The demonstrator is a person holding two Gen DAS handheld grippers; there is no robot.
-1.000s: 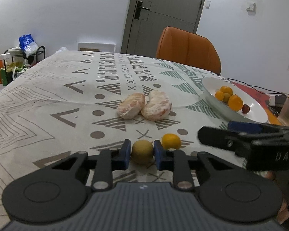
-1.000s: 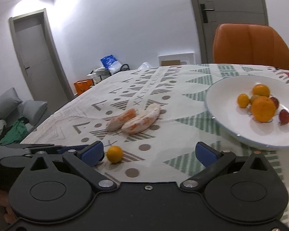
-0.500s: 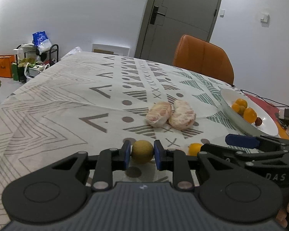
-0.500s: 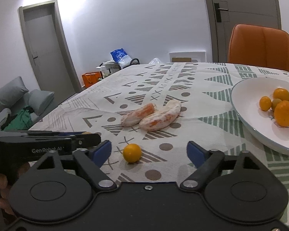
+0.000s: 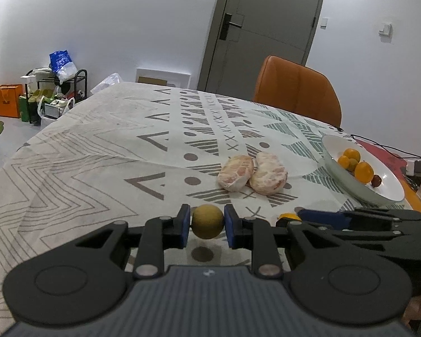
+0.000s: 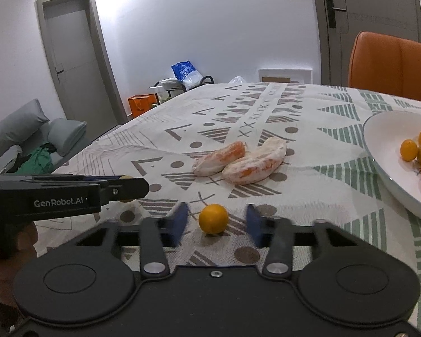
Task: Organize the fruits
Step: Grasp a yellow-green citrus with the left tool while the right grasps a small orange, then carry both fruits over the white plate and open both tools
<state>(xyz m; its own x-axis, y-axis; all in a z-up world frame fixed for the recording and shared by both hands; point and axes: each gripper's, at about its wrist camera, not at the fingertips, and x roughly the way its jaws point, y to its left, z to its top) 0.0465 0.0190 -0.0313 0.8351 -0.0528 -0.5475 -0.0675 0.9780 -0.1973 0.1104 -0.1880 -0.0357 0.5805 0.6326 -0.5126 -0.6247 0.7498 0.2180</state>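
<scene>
On a table covered by a patterned tablecloth (image 5: 103, 151), fruit is laid out and two handheld grippers are seen from their own cameras. At the bottom of the left wrist view, the left gripper (image 5: 207, 221) is closed on a small yellow-green fruit (image 5: 207, 221), which is pinched between the two blue pads and held clear of the cloth. In the right wrist view, the right gripper (image 6: 214, 221) is shown with its jaws just having been closing; the blue pads appear blurred, and a small orange fruit (image 6: 213, 218) sits on the cloth between them, with a visible gap left on each side, so it is not yet gripped. The same orange fruit is partly seen in the left wrist view, just beside the right gripper's blue finger. Farther back on the table, two peeled citrus segments (image 6: 240, 161) are laid side by side, touching each other. To the right, a white plate (image 5: 390, 185) is set near the table edge, and several orange fruits (image 5: 363, 172) together with a small dark red fruit (image 5: 376, 180) are held in it. Beyond the table, an orange chair (image 5: 297, 90) is placed in front of a grey door (image 5: 266, 28). At the left edge of the right wrist view, part of a person's hand (image 6: 2, 269) is seen around the handle of the left gripper.
</scene>
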